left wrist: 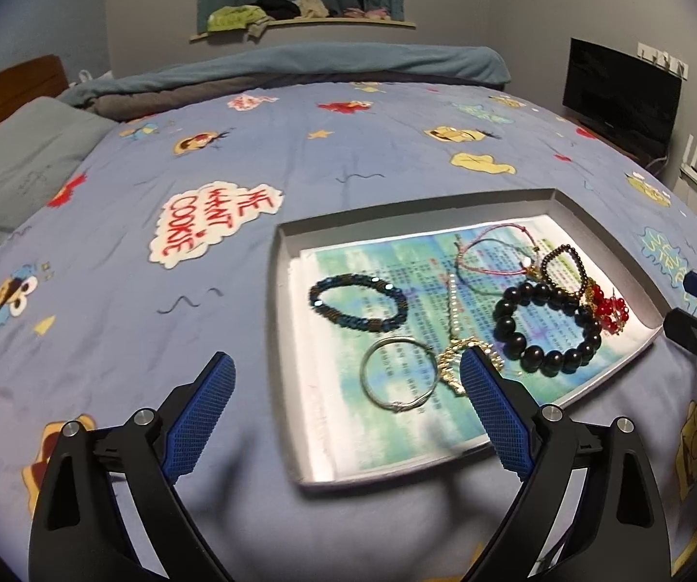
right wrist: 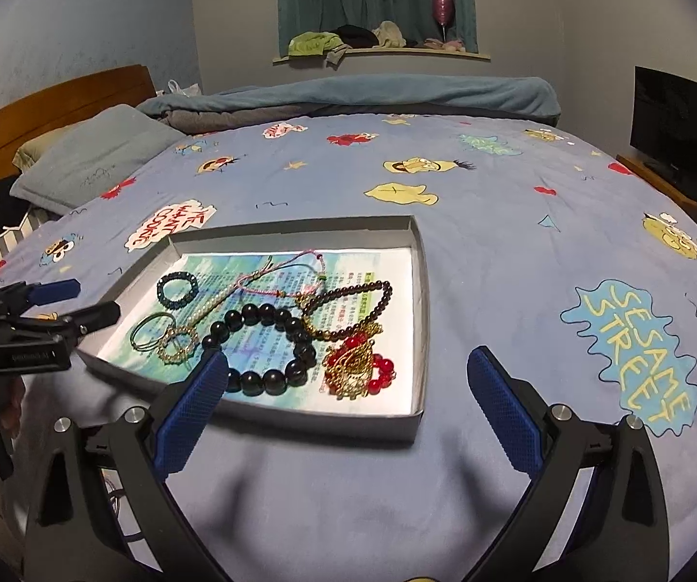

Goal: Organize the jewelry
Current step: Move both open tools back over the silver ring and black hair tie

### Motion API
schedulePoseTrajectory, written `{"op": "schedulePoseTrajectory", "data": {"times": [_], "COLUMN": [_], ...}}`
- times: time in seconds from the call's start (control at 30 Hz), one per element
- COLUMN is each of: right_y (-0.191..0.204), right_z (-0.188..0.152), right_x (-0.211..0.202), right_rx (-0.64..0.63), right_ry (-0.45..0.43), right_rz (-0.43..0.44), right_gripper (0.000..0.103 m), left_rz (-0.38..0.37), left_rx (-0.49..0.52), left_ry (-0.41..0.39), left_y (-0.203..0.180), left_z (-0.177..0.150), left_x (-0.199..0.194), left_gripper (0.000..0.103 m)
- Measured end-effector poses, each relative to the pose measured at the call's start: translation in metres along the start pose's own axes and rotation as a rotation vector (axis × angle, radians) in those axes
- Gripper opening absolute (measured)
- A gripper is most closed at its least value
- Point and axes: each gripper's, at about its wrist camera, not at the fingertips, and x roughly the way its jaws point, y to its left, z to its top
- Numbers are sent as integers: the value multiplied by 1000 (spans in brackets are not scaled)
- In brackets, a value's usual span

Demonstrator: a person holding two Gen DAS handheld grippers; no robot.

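Left wrist: our left gripper (left wrist: 346, 373) hangs spread and empty over the shallow grey cardboard tray (left wrist: 284, 262), thin silver bangle (left wrist: 399, 373) just ahead inside it; we'd pinch its rim squarely. Right wrist: our right gripper (right wrist: 348, 368) likewise gapes empty at the tray's near edge, chunky black bead bracelet (right wrist: 266, 347) inside.

Right tongs (right wrist: 348, 378) gape wide above a grey tray (right wrist: 421, 291) of bracelets on a cartoon-print bed (right wrist: 494, 223); a black bead bracelet (right wrist: 263, 349) lies nearest, left tongs (right wrist: 87, 300) alongside.
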Motion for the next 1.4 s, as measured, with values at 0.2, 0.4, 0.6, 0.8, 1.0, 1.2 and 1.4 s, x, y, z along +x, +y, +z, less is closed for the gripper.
{"op": "schedulePoseTrajectory", "data": {"times": [0.2,0.4,0.6,0.8,1.0,1.2,1.4], "right_y": [3,5,12,17,19,21,21], "right_z": [-3,-11,-22,-35,-52,-65,-77], "right_x": [-4,-17,-32,-47,-52,-56,-54], "right_rx": [3,17,14,-8,4,-18,-21], "right_ry": [8,3,8,5,43,51,72], "right_rz": [-24,-27,-14,-9,18,8,17], "right_gripper": [97,97,97,97,98,98,98], "left_rz": [12,34,30,21,-5,-33,-83], "left_rx": [-21,-3,-16,-39,-30,-13,22], "left_ry": [-1,-17,-17,-19,1,15,35], "left_y": [12,16,22,27,23,13,-12], "left_z": [-11,-27,-46,-65,-91,-112,-127], "left_x": [-11,-30,-49,-66,-77,-86,-82], "left_gripper": [94,94,94,94,94,94,94]}}
